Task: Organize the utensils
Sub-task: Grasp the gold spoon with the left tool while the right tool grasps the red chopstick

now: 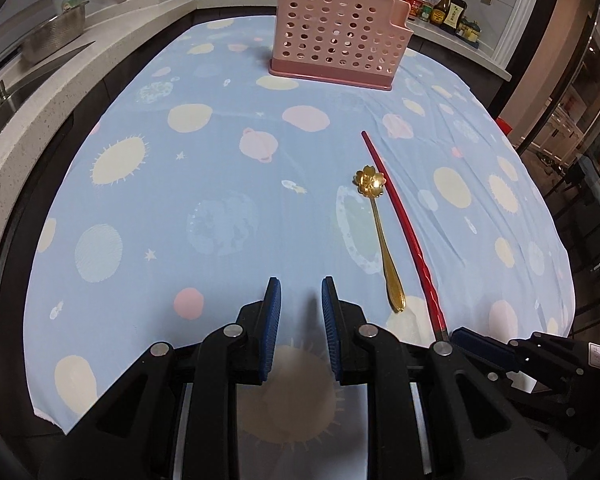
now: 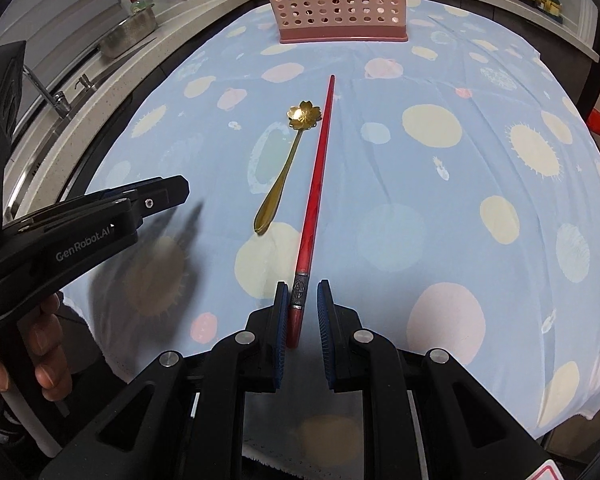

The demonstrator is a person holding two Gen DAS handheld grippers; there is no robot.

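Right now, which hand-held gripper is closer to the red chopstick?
Right. The right hand-held gripper straddles the chopstick end, fingers open; the left hand-held gripper hovers beside it, past the spoon.

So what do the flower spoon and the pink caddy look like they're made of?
The flower spoon looks like gold-toned polished metal: its bowl throws a bright glare. The pink caddy looks like matte moulded plastic, with uniform punched holes and no shine.

A blue planet-print cloth is spread over the desk; sauce bottles and a steel colander are seen behind.
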